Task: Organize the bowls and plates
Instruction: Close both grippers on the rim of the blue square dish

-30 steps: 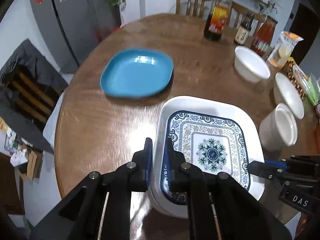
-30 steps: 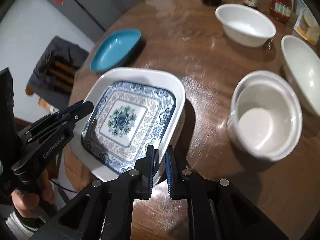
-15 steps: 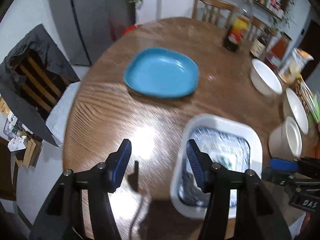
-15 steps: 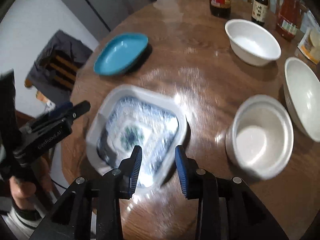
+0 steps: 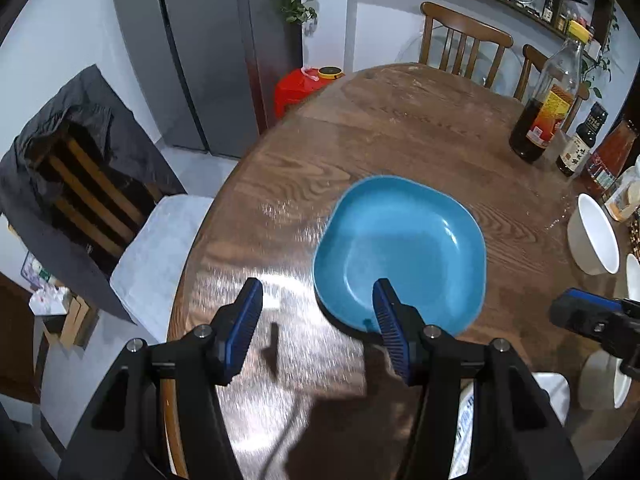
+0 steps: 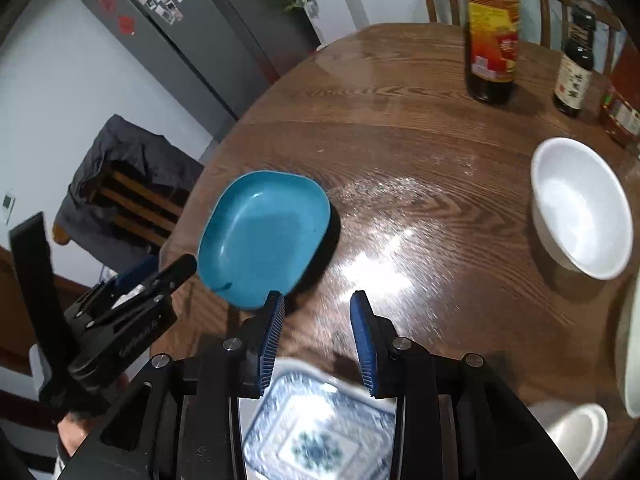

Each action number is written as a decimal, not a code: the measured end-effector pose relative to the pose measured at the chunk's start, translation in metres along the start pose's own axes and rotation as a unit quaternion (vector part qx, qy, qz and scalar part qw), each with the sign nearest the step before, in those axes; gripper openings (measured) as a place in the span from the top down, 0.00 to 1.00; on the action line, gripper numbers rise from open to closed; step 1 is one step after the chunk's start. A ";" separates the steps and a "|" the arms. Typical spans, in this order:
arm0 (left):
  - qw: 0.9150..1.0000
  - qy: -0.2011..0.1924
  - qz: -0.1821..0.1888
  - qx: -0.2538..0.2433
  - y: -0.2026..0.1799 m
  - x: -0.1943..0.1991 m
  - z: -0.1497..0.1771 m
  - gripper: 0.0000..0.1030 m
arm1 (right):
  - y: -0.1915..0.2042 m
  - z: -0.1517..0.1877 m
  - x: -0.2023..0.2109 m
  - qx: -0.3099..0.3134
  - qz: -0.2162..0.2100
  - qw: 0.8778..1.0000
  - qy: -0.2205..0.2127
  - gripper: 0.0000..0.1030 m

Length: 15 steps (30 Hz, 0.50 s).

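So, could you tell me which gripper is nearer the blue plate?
Left. The left gripper is open at the blue plate's near rim, one finger overlapping it; the right gripper, also open, sits just beside its near corner.

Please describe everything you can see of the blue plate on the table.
The blue plate is a rounded square with a raised rim and shallow well, glossy like plastic or melamine, and empty. It lies flat and upright on the wooden table, near its edge. Nothing grips it, though one finger of the open left gripper overlaps its near rim.
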<state>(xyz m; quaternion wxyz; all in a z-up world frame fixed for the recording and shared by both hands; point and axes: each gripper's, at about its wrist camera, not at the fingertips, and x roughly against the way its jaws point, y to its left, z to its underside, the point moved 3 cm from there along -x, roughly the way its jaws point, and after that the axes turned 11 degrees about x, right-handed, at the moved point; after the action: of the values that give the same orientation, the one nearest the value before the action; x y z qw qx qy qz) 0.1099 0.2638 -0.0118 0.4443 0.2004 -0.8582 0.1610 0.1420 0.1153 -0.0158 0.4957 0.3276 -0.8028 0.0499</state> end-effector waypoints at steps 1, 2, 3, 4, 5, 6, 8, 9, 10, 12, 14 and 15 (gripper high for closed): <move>1.000 -0.001 0.000 0.000 0.001 -0.002 -0.003 0.45 | 0.002 -0.002 -0.007 -0.004 -0.002 1.000 0.004 0.66; 1.000 -0.001 0.000 -0.001 0.001 -0.003 -0.005 0.45 | 0.002 -0.004 -0.011 -0.005 -0.005 1.000 0.006 0.66; 1.000 -0.002 0.001 -0.002 0.002 -0.005 -0.006 0.45 | 0.002 -0.007 -0.014 -0.007 -0.006 1.000 0.007 0.66; 1.000 -0.002 0.001 -0.003 0.002 -0.006 -0.008 0.45 | 0.002 -0.008 -0.015 -0.008 -0.005 1.000 0.008 0.66; 1.000 -0.002 0.000 -0.005 0.001 -0.008 -0.010 0.45 | 0.003 -0.009 -0.017 -0.008 -0.005 1.000 0.009 0.66; 1.000 -0.002 0.000 -0.008 0.001 -0.010 -0.012 0.45 | 0.005 -0.009 -0.019 -0.008 -0.006 1.000 0.010 0.66; 1.000 0.000 0.000 -0.012 0.001 -0.013 -0.013 0.45 | 0.007 -0.012 -0.023 -0.007 -0.003 1.000 0.012 0.66; 1.000 0.001 0.000 -0.013 0.001 -0.015 -0.014 0.45 | 0.008 -0.013 -0.024 -0.007 -0.001 1.000 0.012 0.66; 1.000 0.002 0.000 -0.013 0.001 -0.017 -0.015 0.45 | 0.008 -0.014 -0.025 -0.007 0.000 1.000 0.012 0.66; 1.000 0.005 0.001 -0.013 0.000 -0.020 -0.015 0.45 | 0.011 -0.018 -0.029 -0.007 0.003 1.000 0.013 0.66; 1.000 0.008 0.002 -0.012 -0.001 -0.023 -0.016 0.45 | 0.010 -0.019 -0.032 -0.005 0.005 1.000 0.016 0.66; 1.000 0.009 0.003 -0.013 -0.001 -0.024 -0.017 0.45 | 0.010 -0.019 -0.034 -0.005 0.006 1.000 0.017 0.66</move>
<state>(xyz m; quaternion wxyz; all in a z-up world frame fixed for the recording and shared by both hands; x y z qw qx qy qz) 0.1348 0.2754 -0.0226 0.4539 0.1906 -0.8570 0.1523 0.1612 0.1466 -0.0316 0.5108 0.3194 -0.7963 0.0544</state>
